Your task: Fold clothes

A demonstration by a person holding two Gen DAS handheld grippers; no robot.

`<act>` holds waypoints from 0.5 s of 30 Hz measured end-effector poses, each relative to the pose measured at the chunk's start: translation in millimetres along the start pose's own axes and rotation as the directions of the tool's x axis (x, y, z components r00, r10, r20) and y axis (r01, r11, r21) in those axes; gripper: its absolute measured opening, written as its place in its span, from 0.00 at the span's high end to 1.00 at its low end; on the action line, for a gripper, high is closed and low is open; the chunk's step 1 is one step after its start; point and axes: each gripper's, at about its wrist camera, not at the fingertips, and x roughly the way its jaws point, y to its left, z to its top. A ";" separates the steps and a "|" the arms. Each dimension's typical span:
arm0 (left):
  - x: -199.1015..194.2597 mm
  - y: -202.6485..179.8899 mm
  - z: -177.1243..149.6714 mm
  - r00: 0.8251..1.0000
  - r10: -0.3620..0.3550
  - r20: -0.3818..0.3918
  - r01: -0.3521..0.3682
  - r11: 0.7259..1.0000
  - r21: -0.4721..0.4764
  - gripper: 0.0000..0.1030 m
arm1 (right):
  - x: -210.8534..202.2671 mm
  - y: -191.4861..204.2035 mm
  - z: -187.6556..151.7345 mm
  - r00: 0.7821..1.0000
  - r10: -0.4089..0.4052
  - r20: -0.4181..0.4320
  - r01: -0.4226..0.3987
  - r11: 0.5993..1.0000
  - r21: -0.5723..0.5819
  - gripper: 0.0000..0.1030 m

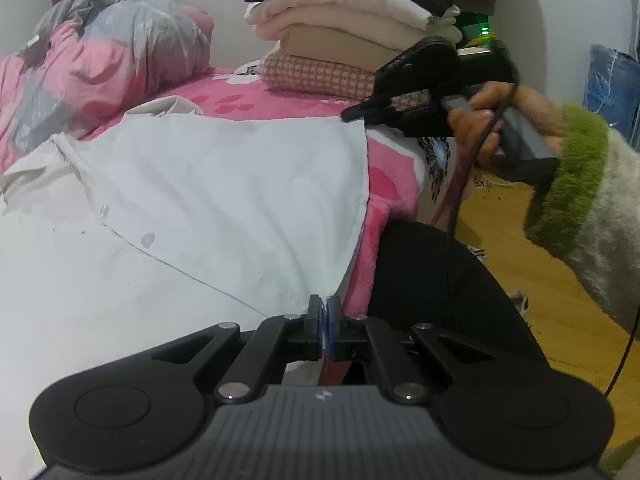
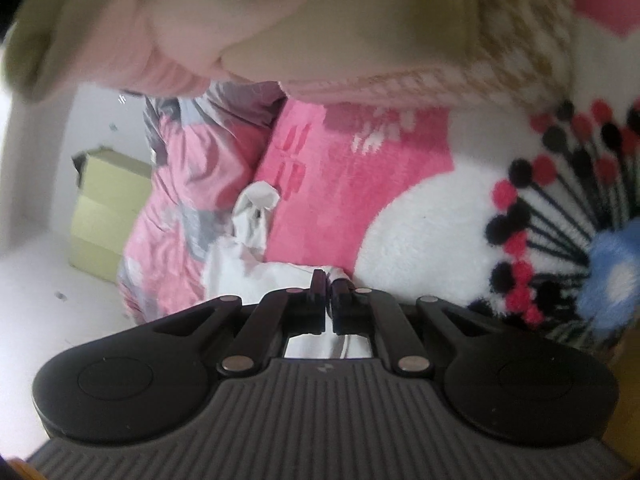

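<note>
A white button-front cotton shirt (image 1: pixel 224 184) is spread flat across the bed, placket and two clear buttons facing up. Its hem edge runs between the two grippers and is held taut, presumably so a straight fold line can be carried over.

The left gripper (image 1: pixel 325 312) is clenched on the near hem corner; white cloth is pinched directly between its blue-padded fingers (image 1: pixel 320 316). The right gripper (image 1: pixel 354 114) is closed on the far hem corner, cloth emerging just ahead of its tips. In its own wrist view the right gripper (image 2: pixel 328 284) shows white fabric caught between the shut fingers, and bunched beyond them.

Under the shirt lies a pink fleece blanket with white patches and a dotted fan motif (image 2: pixel 360 184). Beyond the right fingertips a stack of folded cream, beige and houndstooth garments (image 1: pixel 344 32) is kept well apart, likely as the finished pile. A crumpled pink-and-grey quilt (image 1: pixel 100 60) sits far left of both grippers.

A small pale emblem is seen on the gripper body; no legible writing is found anywhere.
</note>
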 end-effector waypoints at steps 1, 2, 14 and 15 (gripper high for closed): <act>-0.1 1.1 -0.5 1.000 -0.004 0.004 0.004 1.000 -0.007 0.97 | -5.0 2.8 -1.0 1.000 -0.017 0.002 0.017 1.000 -0.019 0.94; -0.2 2.2 -1.0 1.000 -0.008 0.007 0.008 1.000 -0.014 0.96 | -10.0 5.6 -1.9 0.999 -0.034 0.004 0.034 0.999 -0.039 0.91; -28.8 27.4 -8.0 0.990 -0.101 0.102 0.118 0.977 -0.180 0.60 | -60.1 83.1 -21.8 0.975 -0.195 0.103 0.219 0.918 -0.332 0.56; -33.3 32.7 -7.9 0.987 -0.108 0.122 0.131 0.971 -0.200 0.60 | -59.7 95.6 -23.9 0.977 -0.186 0.104 0.211 0.904 -0.371 0.56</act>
